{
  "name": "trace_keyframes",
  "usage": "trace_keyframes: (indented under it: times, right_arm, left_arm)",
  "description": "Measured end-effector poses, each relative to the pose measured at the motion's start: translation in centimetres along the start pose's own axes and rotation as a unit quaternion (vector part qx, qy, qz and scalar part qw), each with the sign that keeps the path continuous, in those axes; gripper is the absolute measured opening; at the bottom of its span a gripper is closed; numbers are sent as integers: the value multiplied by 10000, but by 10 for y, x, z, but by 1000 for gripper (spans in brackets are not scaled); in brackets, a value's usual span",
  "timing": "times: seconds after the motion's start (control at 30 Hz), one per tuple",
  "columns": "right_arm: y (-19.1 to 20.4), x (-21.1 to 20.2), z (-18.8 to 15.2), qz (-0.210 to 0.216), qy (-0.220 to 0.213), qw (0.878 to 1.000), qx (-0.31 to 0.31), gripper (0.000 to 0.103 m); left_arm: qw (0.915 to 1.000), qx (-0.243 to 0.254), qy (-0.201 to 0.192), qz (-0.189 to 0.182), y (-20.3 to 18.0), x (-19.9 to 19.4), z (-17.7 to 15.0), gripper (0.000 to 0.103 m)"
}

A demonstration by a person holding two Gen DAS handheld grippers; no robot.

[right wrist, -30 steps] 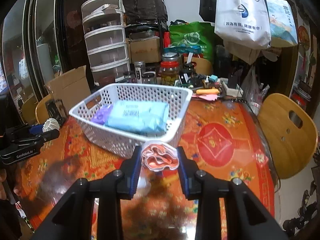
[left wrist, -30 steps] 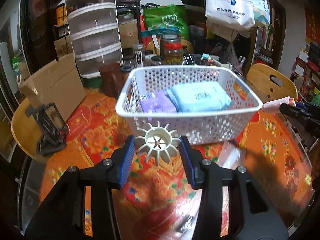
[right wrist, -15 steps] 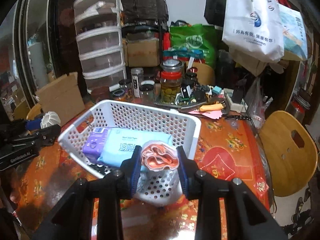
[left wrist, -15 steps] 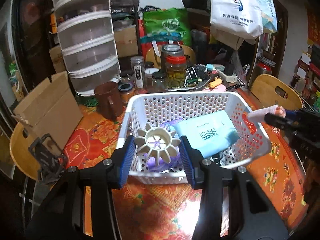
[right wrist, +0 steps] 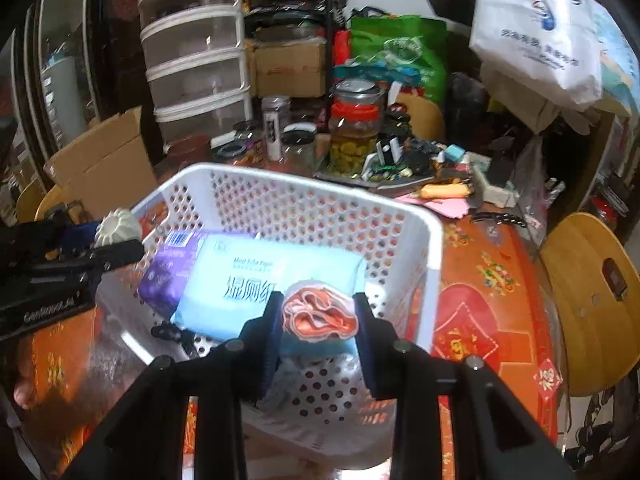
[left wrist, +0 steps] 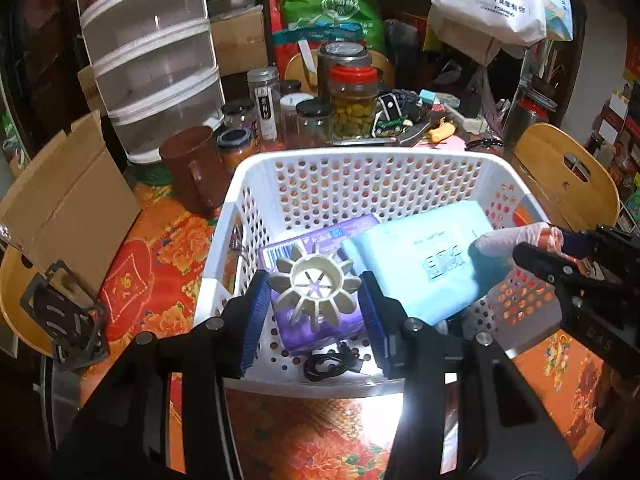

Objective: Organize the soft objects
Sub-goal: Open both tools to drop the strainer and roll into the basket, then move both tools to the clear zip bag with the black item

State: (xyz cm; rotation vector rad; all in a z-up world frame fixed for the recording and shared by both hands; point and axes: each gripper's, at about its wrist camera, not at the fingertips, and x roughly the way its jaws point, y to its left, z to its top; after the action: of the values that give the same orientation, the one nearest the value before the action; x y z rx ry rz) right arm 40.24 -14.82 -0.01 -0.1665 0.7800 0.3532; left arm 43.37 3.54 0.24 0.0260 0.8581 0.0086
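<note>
The left gripper (left wrist: 314, 292) is clamped on a white finned ring (left wrist: 314, 285), opening facing the camera; the right gripper (right wrist: 318, 316) on a pink rolled cloth (right wrist: 319, 315). Both are held above the white basket (right wrist: 434, 248), over the blue wipes pack (right wrist: 260, 276) lettered "湿厕纸".

The room was dim and warm-lit, with dark corners. A hard white glare burned on the tablecloth (left wrist: 320, 432) just in front of the basket (left wrist: 360, 168), as if from a lamp overhead. Both fisheye views bent everything beyond the basket and blackened at the rims. The right view looked softer, slightly smeared.
</note>
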Motion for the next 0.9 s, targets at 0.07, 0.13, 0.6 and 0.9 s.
trace_keyframes:
  times: [0.07, 0.13, 0.6, 0.9]
  right_arm:
    - [1, 2, -2, -20, -64, 10000, -12, 35]
    - [1, 4, -4, -62, -61, 10000, -19, 51]
    - [-14, -48, -34, 157, -377, 9990, 178, 85]
    - [-19, -84, -81, 273, -513, 9981, 226, 85]
  left_arm:
    - [10000, -59, 32, -31, 3, 6, -3, 50]
    - [9999, -56, 16, 84, 5, 9, -5, 73]
    - [9993, -159, -254, 210, 15, -40, -39, 92]
    - [9986, -365, -342, 183, 20, -88, -96, 92]
